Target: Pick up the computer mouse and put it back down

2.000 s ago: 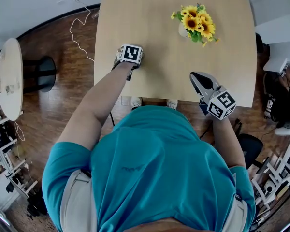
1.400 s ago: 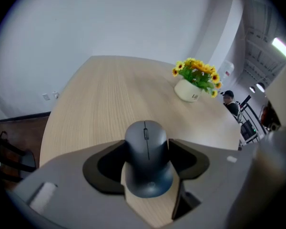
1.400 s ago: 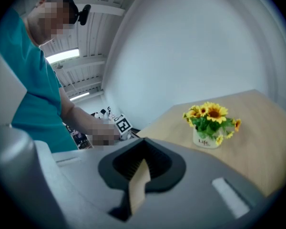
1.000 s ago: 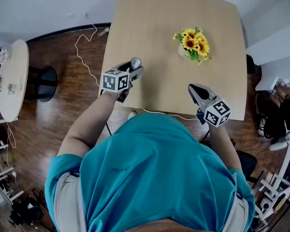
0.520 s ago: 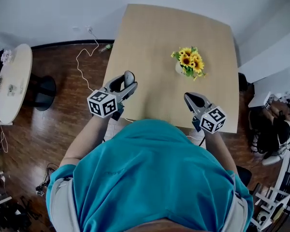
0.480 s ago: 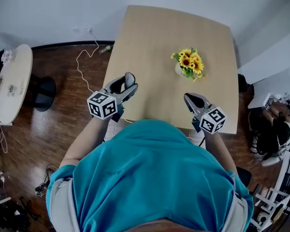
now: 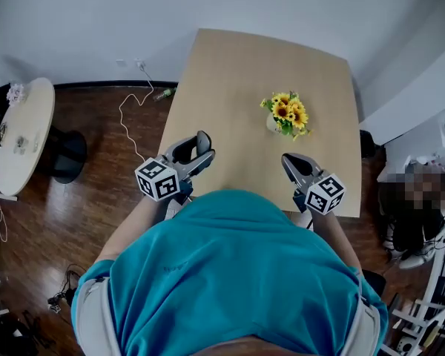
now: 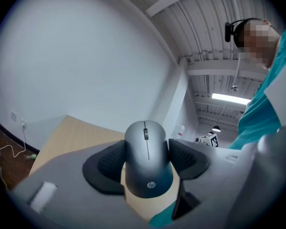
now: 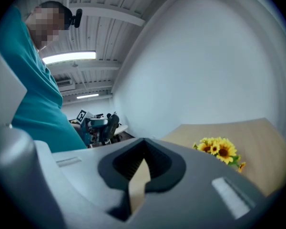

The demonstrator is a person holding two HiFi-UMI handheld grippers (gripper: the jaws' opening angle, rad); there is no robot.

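A dark grey computer mouse (image 8: 148, 171) sits clamped between the black pads of my left gripper (image 8: 146, 151), held up in the air, its scroll wheel facing the camera. In the head view the mouse (image 7: 202, 139) and left gripper (image 7: 199, 148) hover at the near left corner of the wooden table (image 7: 237, 73), raised off its surface. My right gripper (image 7: 288, 160) hangs over the table's near edge on the right; in the right gripper view its pads (image 9: 155, 163) meet at the tips with nothing between them.
A small vase of sunflowers (image 7: 285, 113) stands right of the table's middle and also shows in the right gripper view (image 9: 218, 148). A round side table (image 7: 18, 136) and a white cable (image 7: 130, 106) are on the wood floor at left. Another person (image 7: 415, 199) sits at far right.
My left gripper has lifted the mouse up off the table and drawn it back toward the near left corner. The right gripper rose slightly and stayed shut.
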